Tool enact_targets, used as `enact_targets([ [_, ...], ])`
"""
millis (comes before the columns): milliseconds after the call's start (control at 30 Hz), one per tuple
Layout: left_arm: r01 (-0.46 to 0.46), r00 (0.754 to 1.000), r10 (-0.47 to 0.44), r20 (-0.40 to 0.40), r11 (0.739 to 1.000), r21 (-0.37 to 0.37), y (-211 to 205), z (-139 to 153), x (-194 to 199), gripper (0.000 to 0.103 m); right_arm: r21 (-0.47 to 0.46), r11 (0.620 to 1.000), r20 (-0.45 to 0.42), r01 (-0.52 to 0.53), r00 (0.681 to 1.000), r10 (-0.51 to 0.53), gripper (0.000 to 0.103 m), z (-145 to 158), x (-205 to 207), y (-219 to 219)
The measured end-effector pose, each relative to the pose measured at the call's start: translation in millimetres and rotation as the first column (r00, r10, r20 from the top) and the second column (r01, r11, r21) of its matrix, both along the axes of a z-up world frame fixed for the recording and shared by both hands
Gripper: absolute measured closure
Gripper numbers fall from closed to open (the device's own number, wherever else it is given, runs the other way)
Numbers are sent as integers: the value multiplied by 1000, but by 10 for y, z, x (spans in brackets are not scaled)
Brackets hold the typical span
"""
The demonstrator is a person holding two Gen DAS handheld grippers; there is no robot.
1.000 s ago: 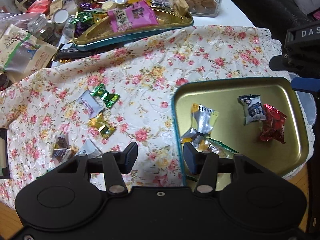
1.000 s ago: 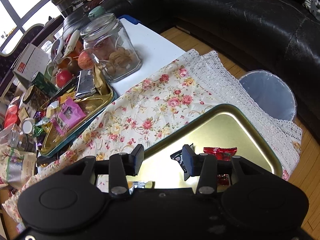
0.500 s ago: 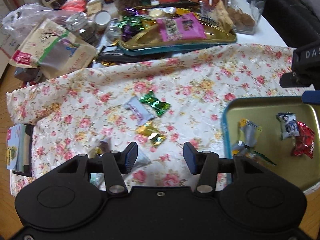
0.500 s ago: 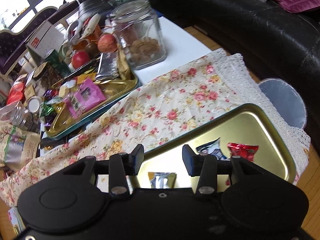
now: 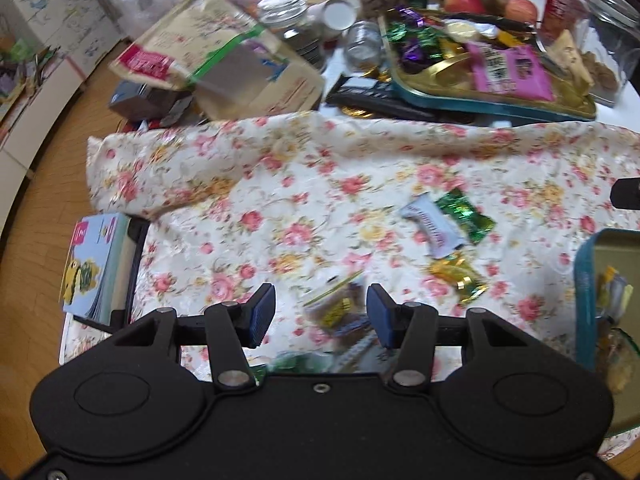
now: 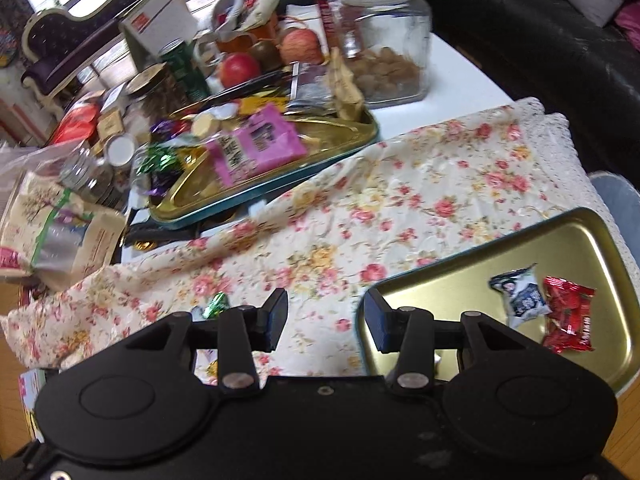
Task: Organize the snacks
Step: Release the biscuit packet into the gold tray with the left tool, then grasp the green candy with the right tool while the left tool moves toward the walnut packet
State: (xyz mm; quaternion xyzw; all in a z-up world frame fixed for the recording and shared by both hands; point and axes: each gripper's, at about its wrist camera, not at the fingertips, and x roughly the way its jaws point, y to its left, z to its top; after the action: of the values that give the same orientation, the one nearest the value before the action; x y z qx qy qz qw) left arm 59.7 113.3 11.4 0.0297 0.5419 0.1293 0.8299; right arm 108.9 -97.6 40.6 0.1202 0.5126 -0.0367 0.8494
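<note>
The step in hand looks like fetching the next loose sweet from the flowered cloth (image 5: 304, 184) on the tabletop; the gold tray (image 6: 576, 240) at the near right already holds a white-and-blue packet (image 6: 520, 294) and a red packet (image 6: 570, 316) side by side. The left gripper (image 5: 320, 314) points steeply down with its fingers (image 5: 262, 316) released and nothing pressed between them; a blurred yellow-and-brown sweet (image 5: 340, 308) lies on the cloth in the gap beneath. A white sweet (image 5: 432, 226), a green sweet (image 5: 464, 216) and a gold sweet (image 5: 460, 282) lie farther right, near the tray's blue edge. The right gripper (image 6: 326, 322) hangs tilted over the tray's near left corner, fingers (image 6: 276, 320) released and empty. The next move probably calls for lowering the left gripper around the sweet below, clenching, then carrying it right into the tray.
</note>
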Motion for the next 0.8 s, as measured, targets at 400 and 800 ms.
enact_targets([
  [400, -109, 991, 107, -79, 994, -23, 667, -208, -71, 46, -40, 988, -13, -148, 989, 148, 58, -257, 111, 695],
  [800, -147, 980, 132, -149, 985, -92, 926, -328, -70, 46, 2, 986, -40, -170, 985, 169, 58, -594, 322, 1033],
])
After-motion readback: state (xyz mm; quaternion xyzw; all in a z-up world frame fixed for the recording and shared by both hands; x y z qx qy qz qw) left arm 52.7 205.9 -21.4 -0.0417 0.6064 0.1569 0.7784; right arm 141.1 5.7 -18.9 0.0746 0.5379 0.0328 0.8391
